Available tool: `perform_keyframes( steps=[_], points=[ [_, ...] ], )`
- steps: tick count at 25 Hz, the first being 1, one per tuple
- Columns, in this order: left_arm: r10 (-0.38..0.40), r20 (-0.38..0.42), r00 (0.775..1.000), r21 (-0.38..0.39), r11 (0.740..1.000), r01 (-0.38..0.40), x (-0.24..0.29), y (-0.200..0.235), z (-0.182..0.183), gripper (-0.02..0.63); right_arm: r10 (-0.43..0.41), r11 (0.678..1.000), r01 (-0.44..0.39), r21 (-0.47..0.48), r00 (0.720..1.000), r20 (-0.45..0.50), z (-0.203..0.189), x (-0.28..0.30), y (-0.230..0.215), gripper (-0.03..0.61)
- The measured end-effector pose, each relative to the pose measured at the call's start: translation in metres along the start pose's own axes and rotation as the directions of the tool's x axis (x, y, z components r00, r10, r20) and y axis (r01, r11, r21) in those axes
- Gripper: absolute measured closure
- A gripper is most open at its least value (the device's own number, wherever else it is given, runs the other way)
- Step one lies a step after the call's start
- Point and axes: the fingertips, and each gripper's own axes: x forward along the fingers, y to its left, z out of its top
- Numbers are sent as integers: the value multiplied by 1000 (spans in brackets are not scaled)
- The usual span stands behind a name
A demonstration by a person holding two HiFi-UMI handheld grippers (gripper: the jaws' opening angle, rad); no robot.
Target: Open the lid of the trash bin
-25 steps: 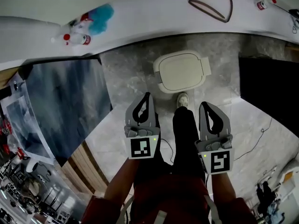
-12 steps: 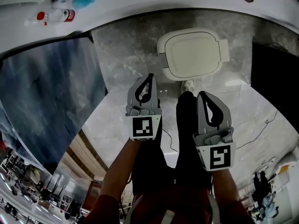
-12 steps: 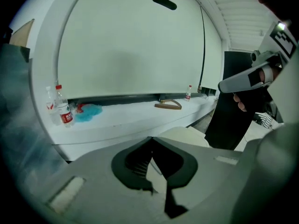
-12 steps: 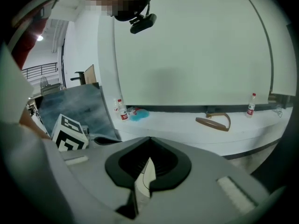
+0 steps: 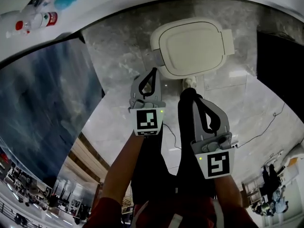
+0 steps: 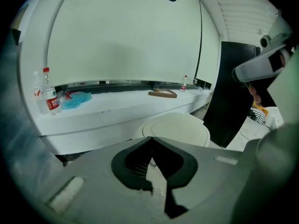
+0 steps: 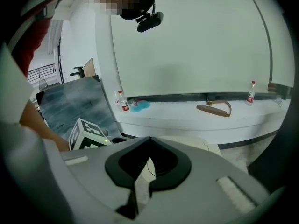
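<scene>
Standing over the trash bin (image 5: 192, 46), looking steeply down. I am holding both grippers out ahead of me: grey moulded plastic, each with a black-and-white marker cube at the back.

My left gripper (image 5: 153, 71) is pointing at the bin's near edge, its tip just beside the rim; I cannot tell whether it is touching. Its jaws are lying tip to tip with nothing between them.

My right gripper (image 5: 195, 99) is hanging further back, near my shoe (image 5: 190, 83), jaws likewise pressed together and empty.

The bin is sitting on the glossy grey marbled floor (image 5: 123, 56), below a curved white ledge (image 6: 117, 108). Its lid (image 6: 177, 127) is showing as a smooth cream rounded square with a thin seam inside the edge and a tab on one side, lying flat and shut.

Red-labelled bottles (image 6: 46, 90) and a blue cloth (image 6: 77, 99) are resting on the ledge
</scene>
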Motion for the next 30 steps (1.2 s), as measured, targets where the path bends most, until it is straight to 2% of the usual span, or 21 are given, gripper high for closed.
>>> perform_keyframes(
  steps=[8,13,19,25,30],
  points=[
    [-30,-57,998,39,999,32,41,-2,-23,612,-15,1000,16,26,999,-33,-18,1,-10,579],
    [-18,-98,995,40,999,22,52,4,-35,612,-16,999,18,43,999,-45,-23,-2,-15,580],
    [-23,-90,996,42,999,27,53,5,-38,611,-15,999,18,43,998,-62,-27,-4,-20,579],
    [-20,-81,996,-19,1000,18,54,7,-40,611,-12,998,15,59,998,-56,-25,-2,-21,578],
    [-33,-89,995,1,999,33,54,9,-41,609,2,998,1,56,998,-60,-24,0,-16,580]
  ],
)
